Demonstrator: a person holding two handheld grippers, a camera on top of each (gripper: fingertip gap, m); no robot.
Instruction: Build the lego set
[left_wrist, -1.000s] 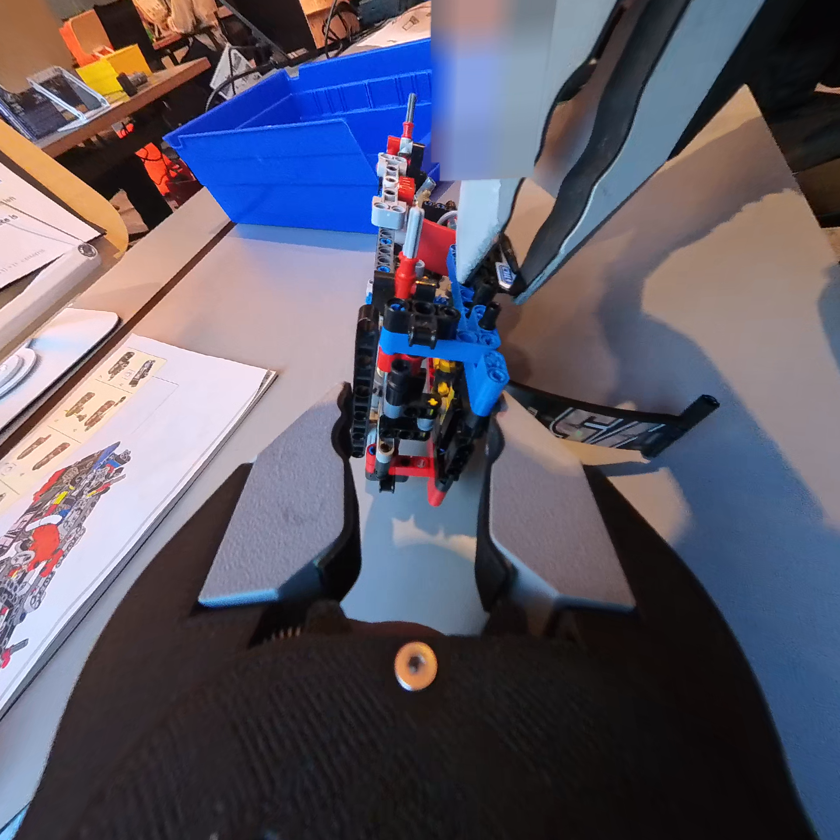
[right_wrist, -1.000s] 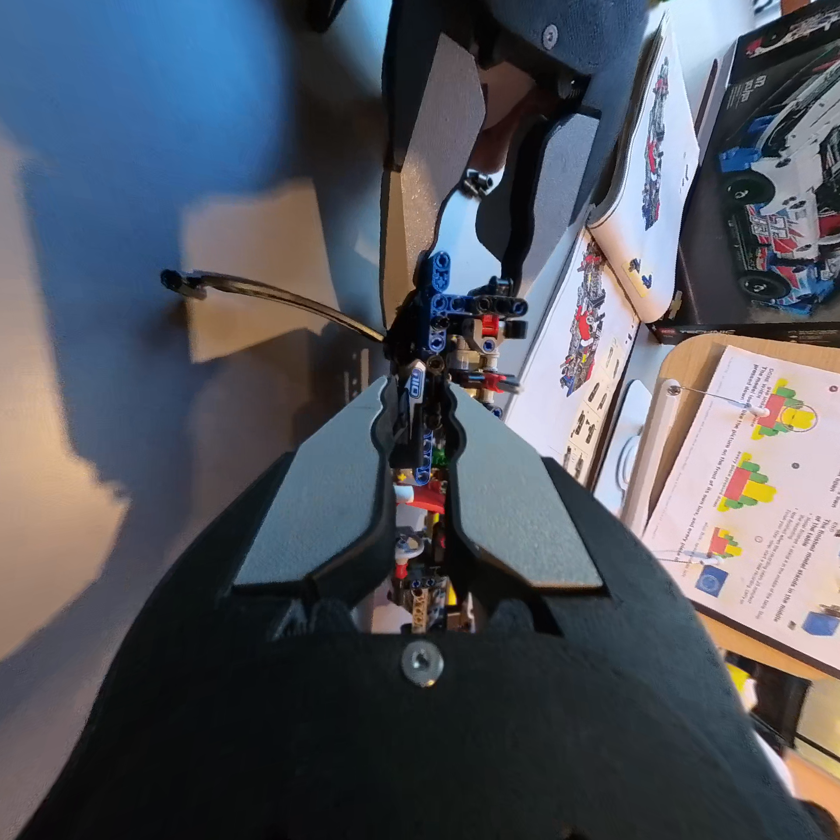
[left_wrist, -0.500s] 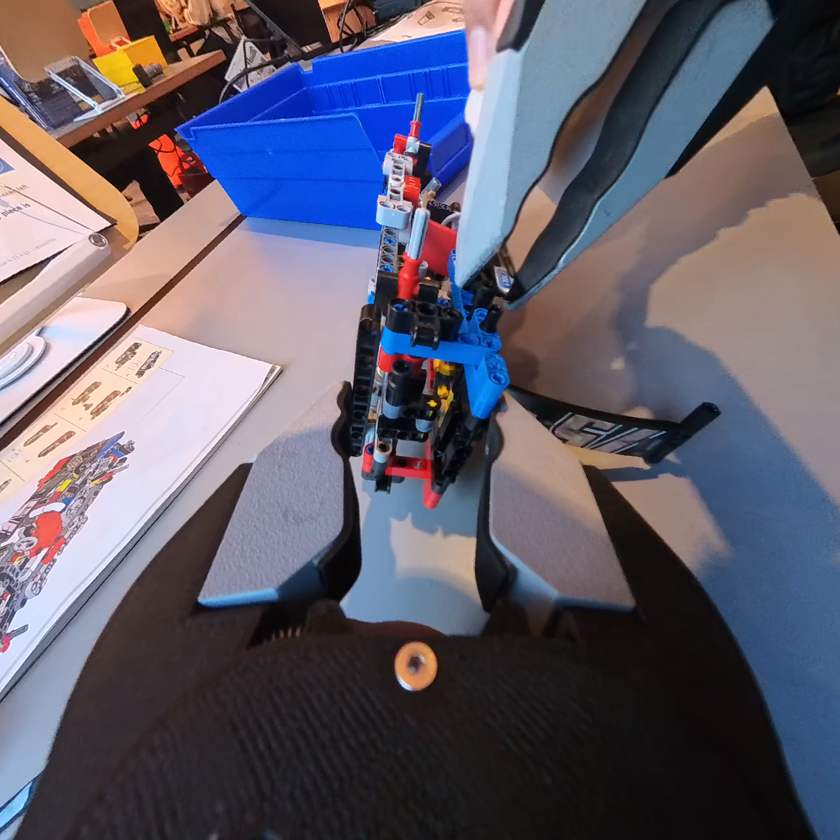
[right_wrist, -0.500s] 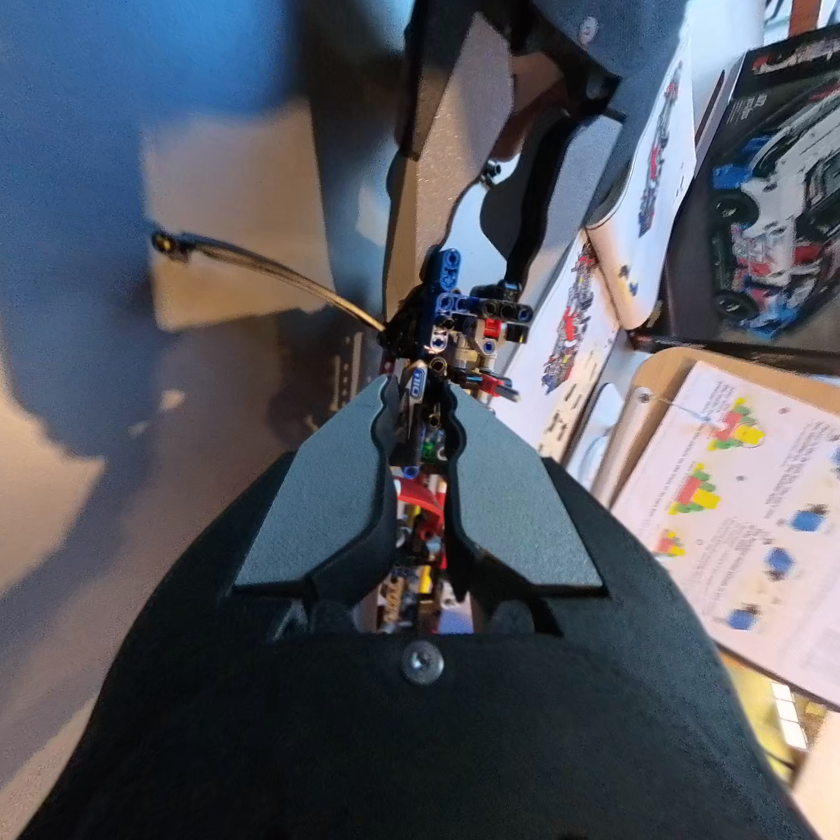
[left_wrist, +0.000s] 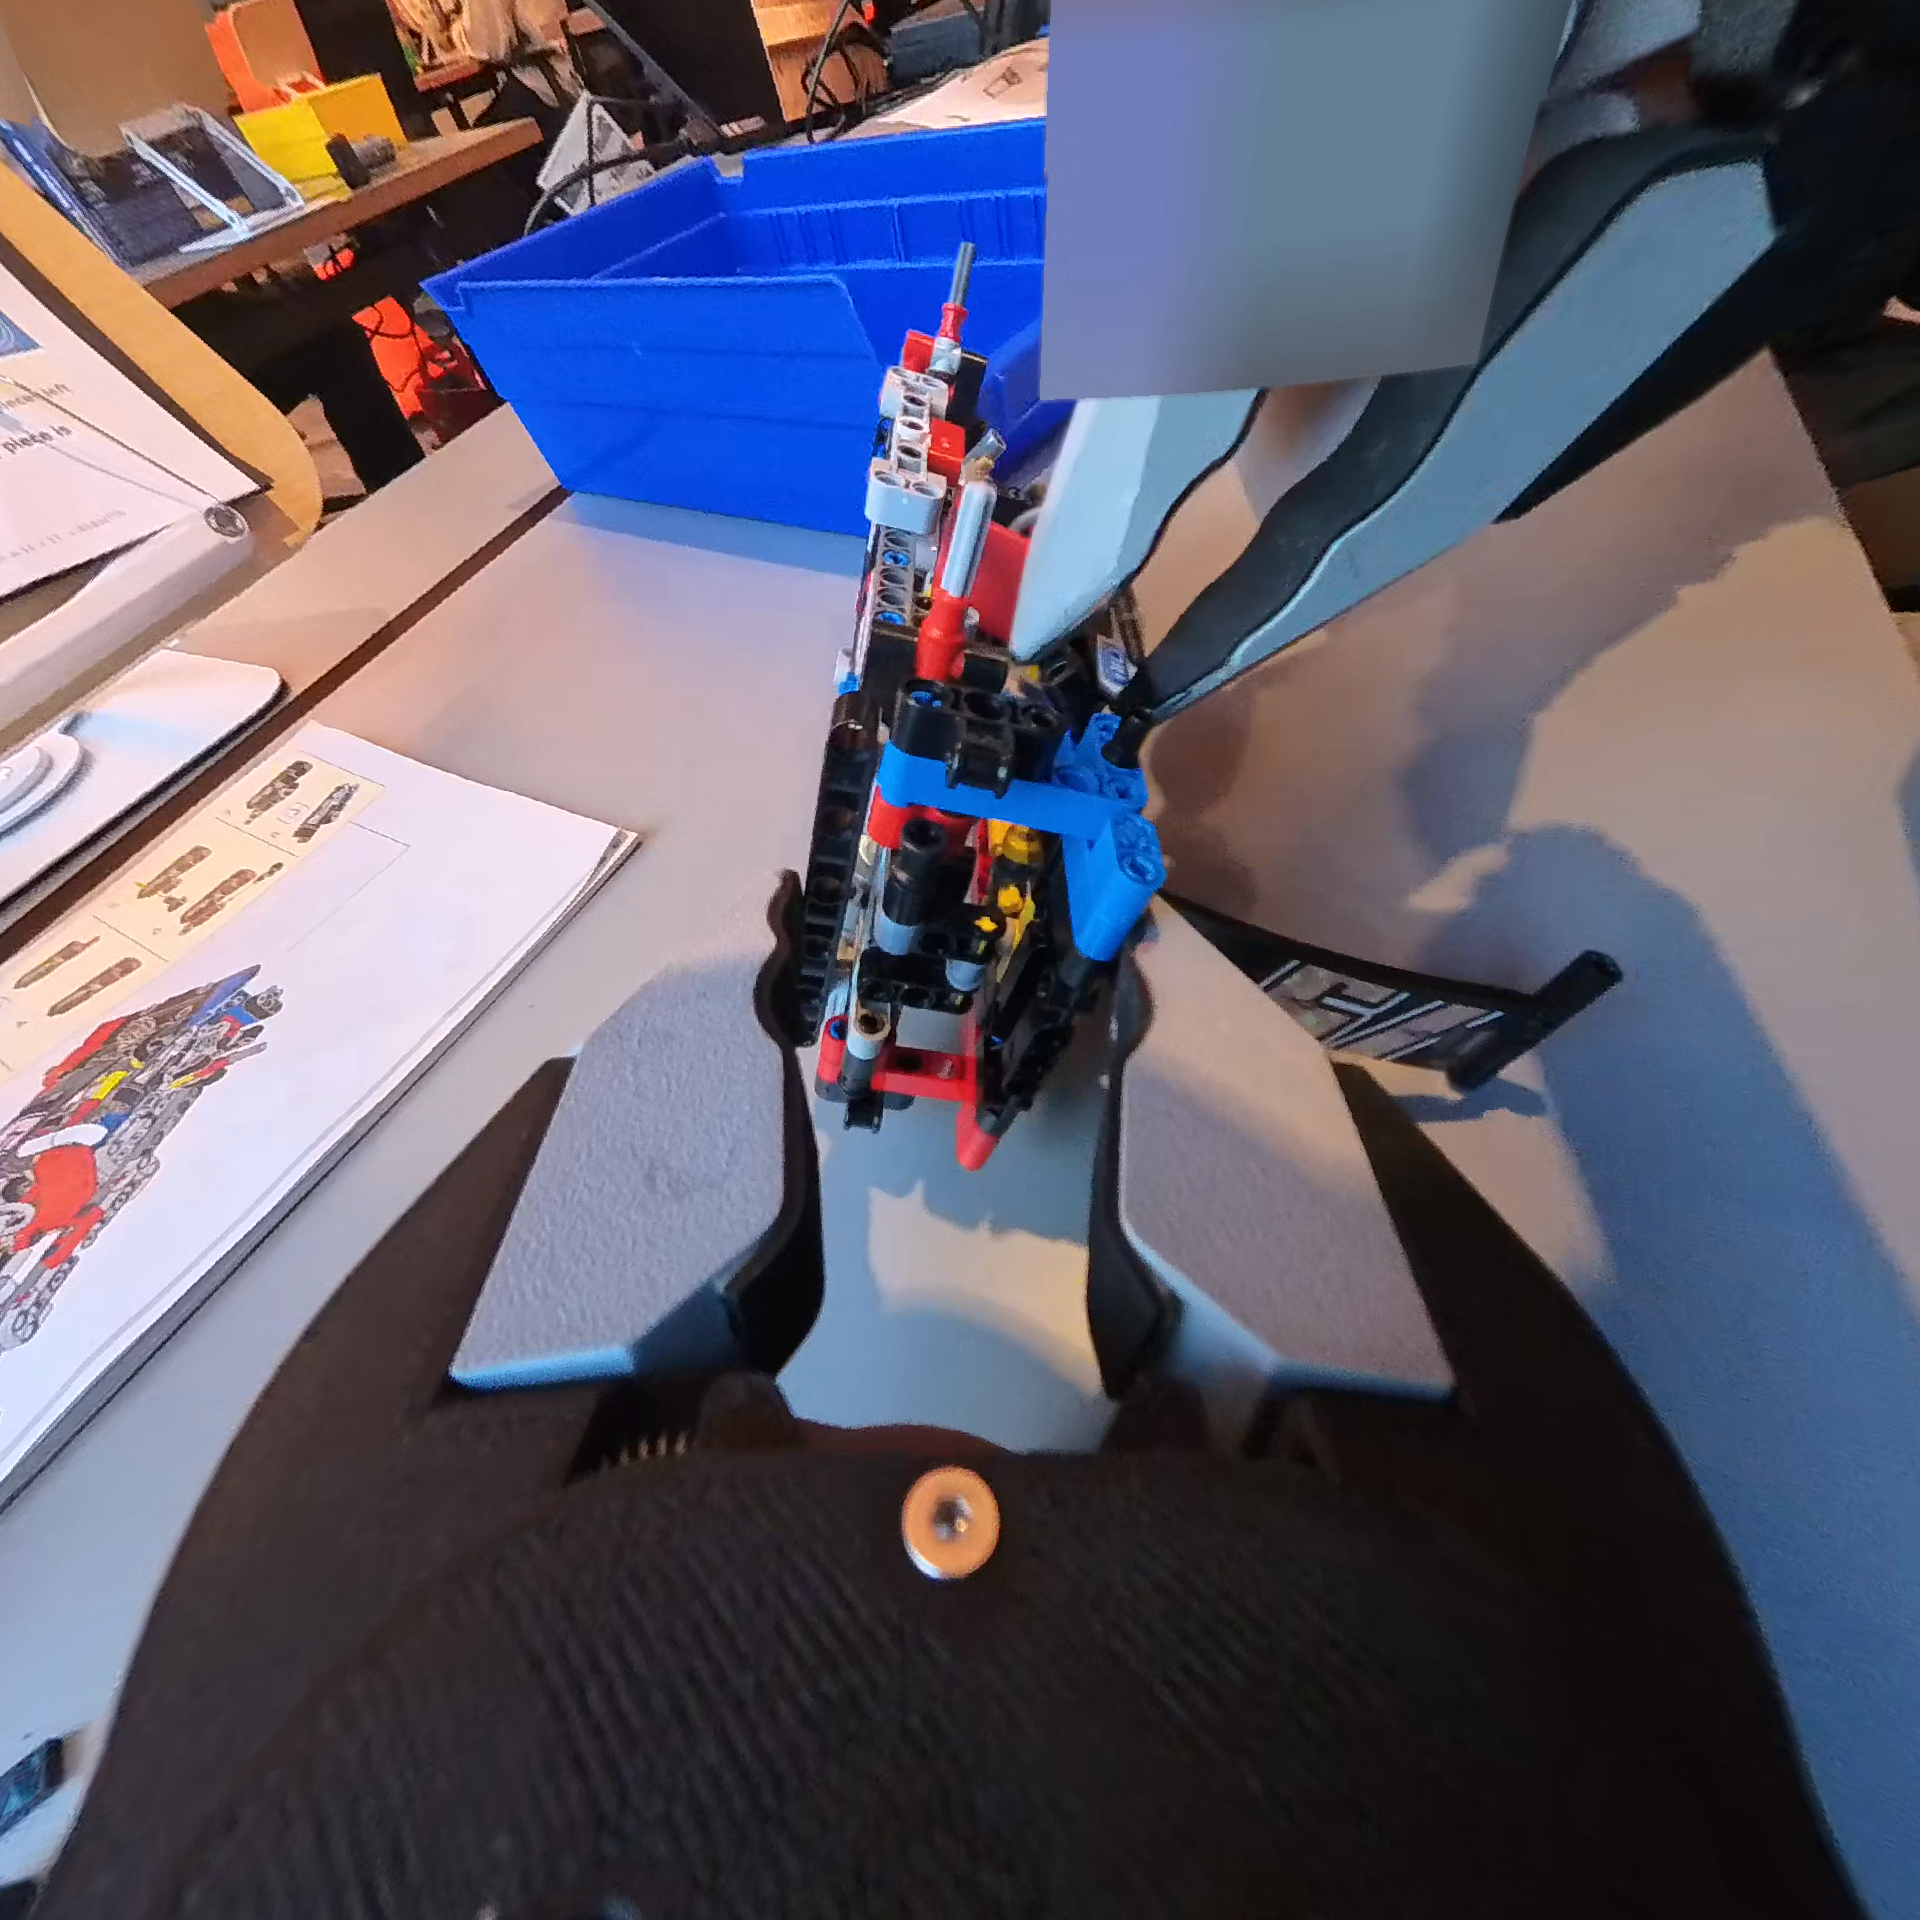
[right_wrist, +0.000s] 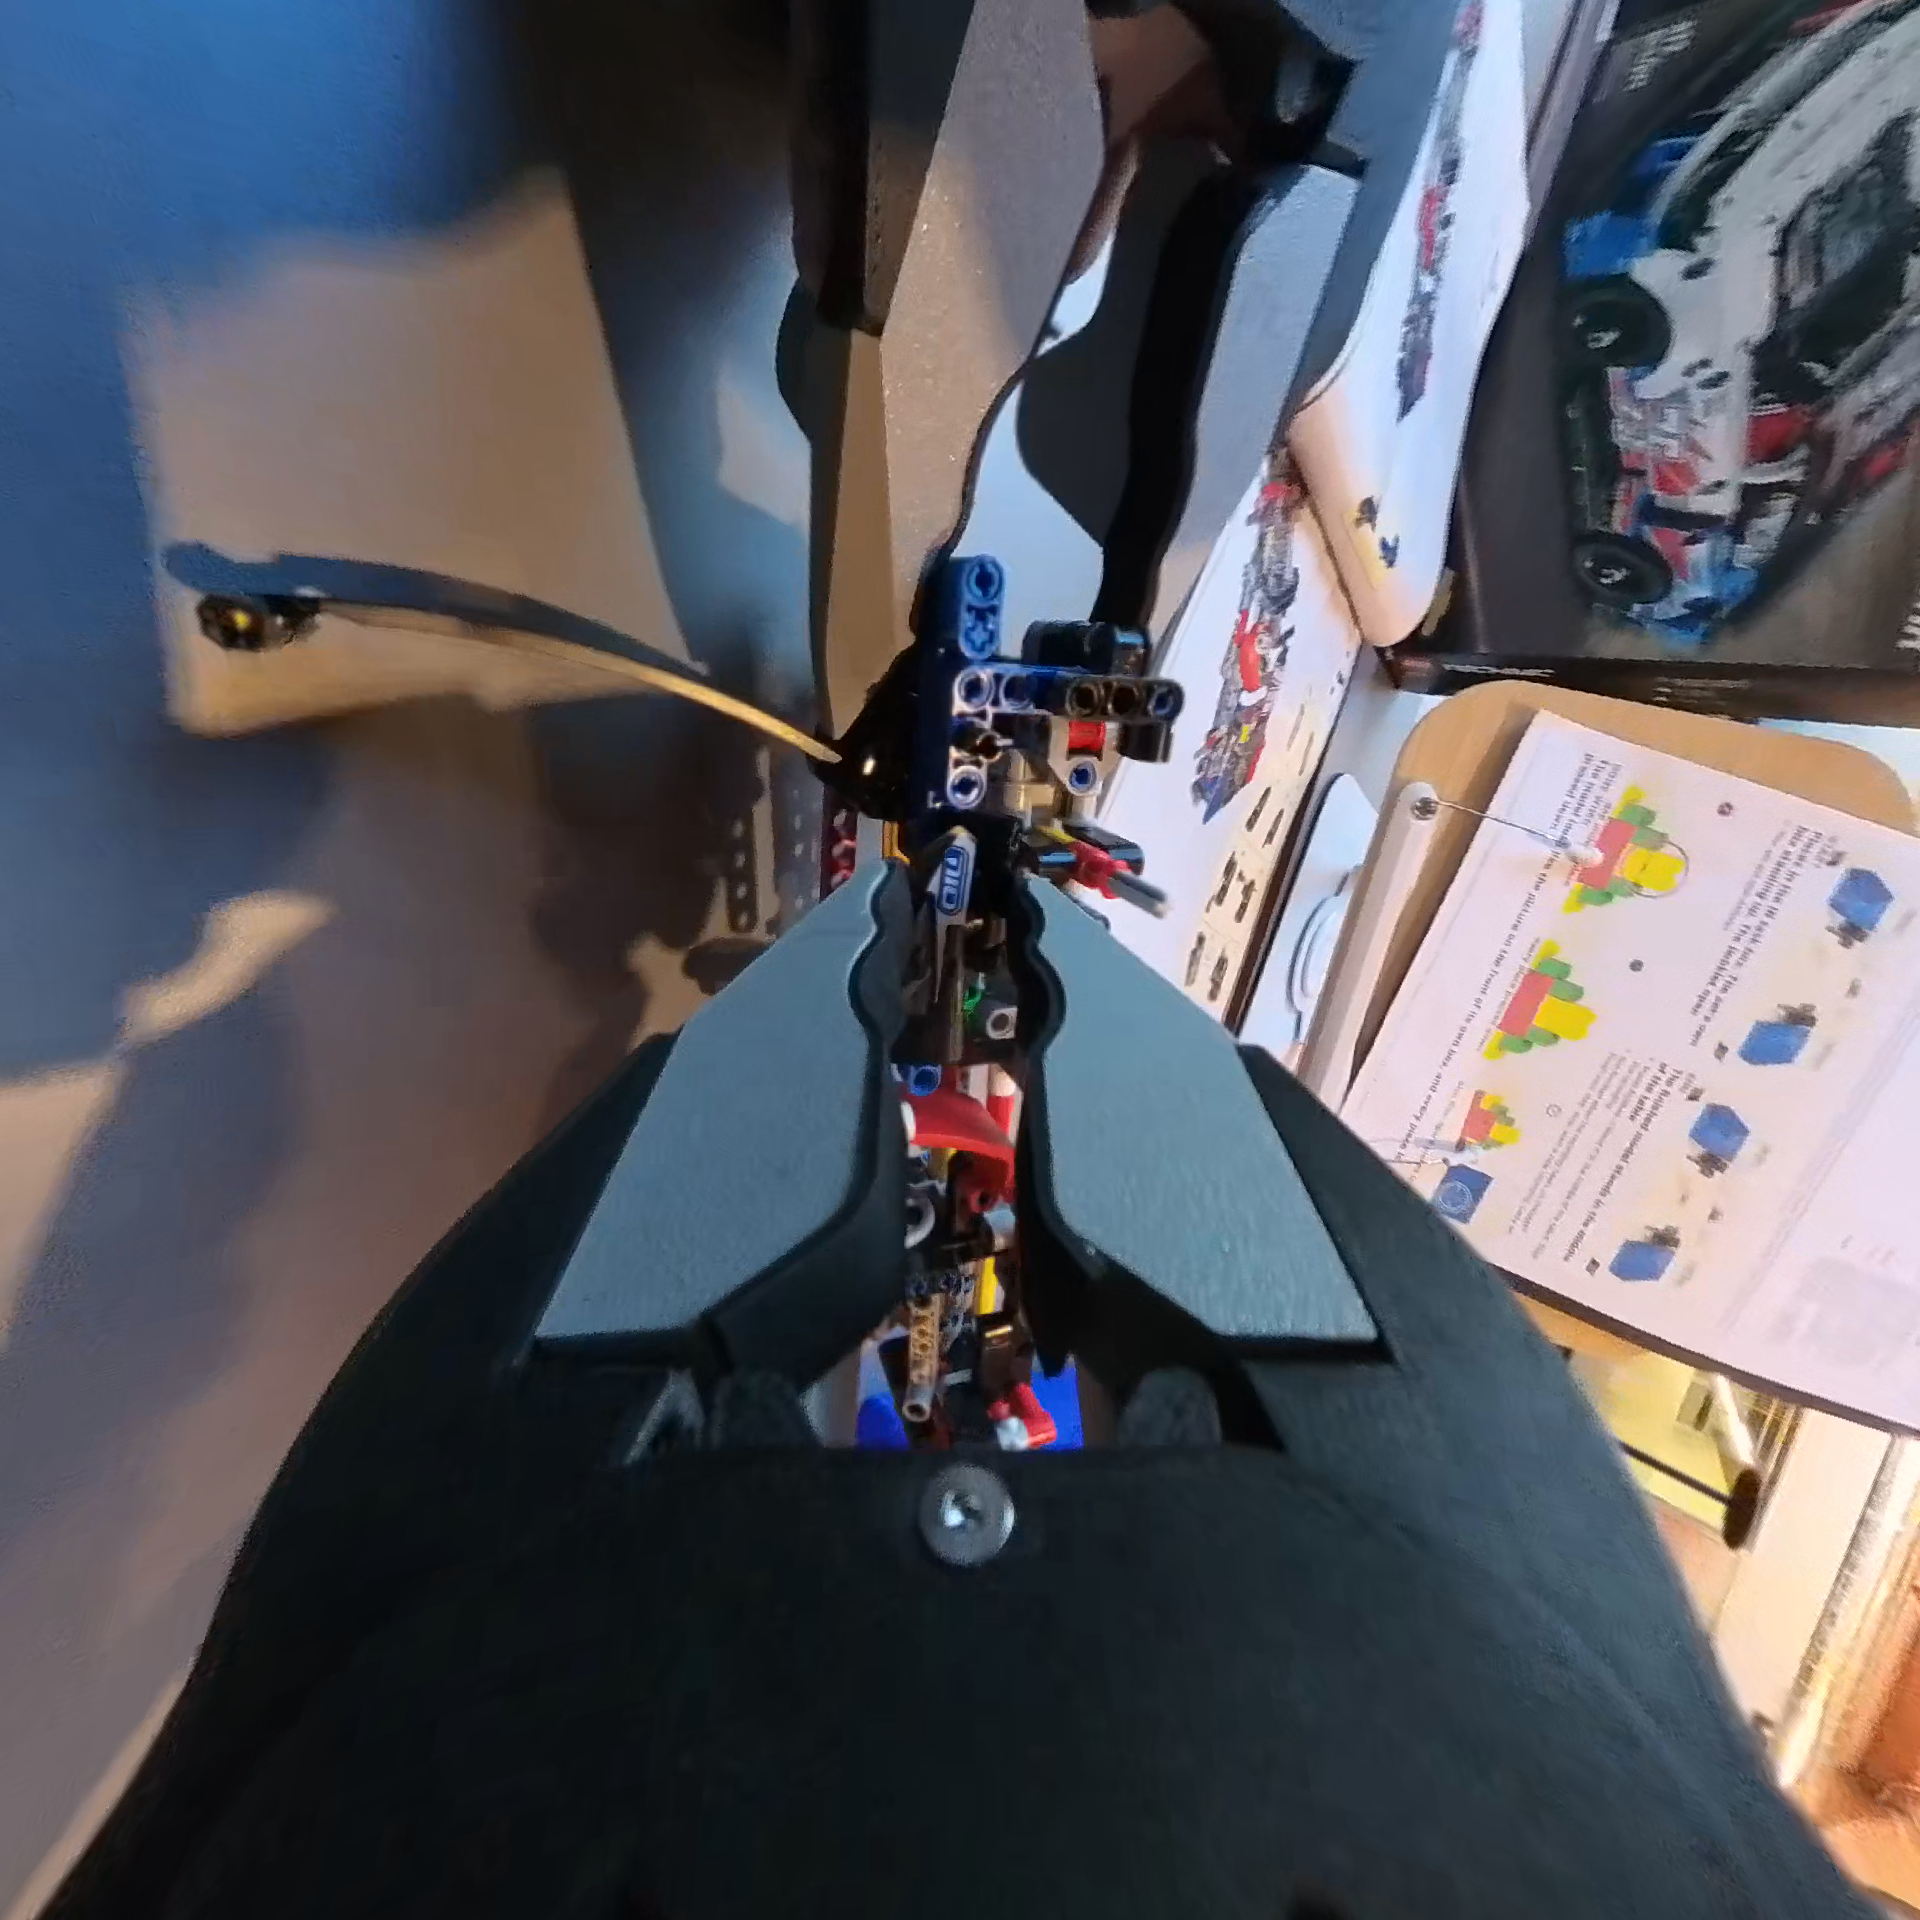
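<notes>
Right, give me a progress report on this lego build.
Done: a dense chassis section of black, red and blue beams stands assembled on the grey table.
In hand: the left gripper clamps its near end; the right gripper grips it from above.
Left: plenty, judging by the instruction booklet lying open. No wheels or white body panels like the car on the box are fitted.

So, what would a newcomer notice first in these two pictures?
First, the colourful lego model standing upright at the centre of the grey table, clamped by the left hand-held gripper near its base and the right hand-held gripper higher up. Behind it sits a bright blue bin; an open instruction booklet lies to the left.
</notes>
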